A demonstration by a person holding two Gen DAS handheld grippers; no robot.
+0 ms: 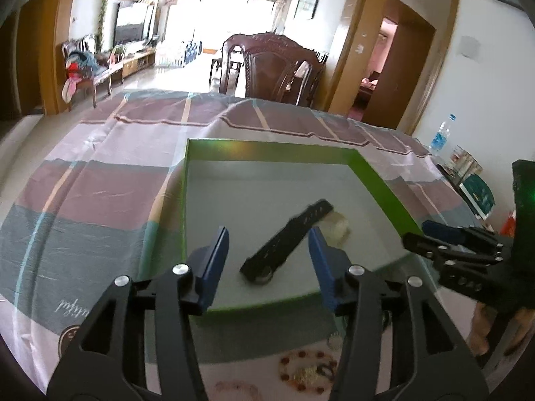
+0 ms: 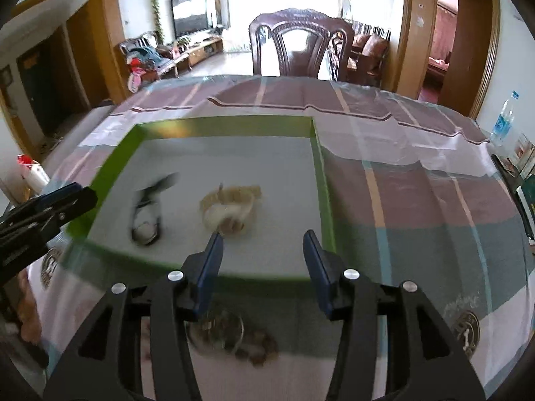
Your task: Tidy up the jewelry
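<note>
A green-rimmed shallow box [image 1: 371,173] [image 2: 321,153] with a grey floor lies on the striped tablecloth. A black-strap watch [image 1: 287,244] [image 2: 147,214] lies inside it, beside a pale beaded bracelet [image 1: 337,227] [image 2: 230,207]. My left gripper [image 1: 267,260] is open and empty over the box's near edge, its fingers either side of the watch. My right gripper [image 2: 262,264] is open and empty above the box's near rim. Loose bracelets lie on the cloth in front of the box: a red-beaded ring [image 1: 307,367] and a brown beaded pile [image 2: 234,337].
The right gripper shows at the right edge of the left wrist view [image 1: 451,254], the left gripper at the left edge of the right wrist view [image 2: 40,217]. A dark wooden chair [image 2: 301,43] stands behind the table. A water bottle [image 2: 501,123] and books [image 1: 474,193] stand at the right.
</note>
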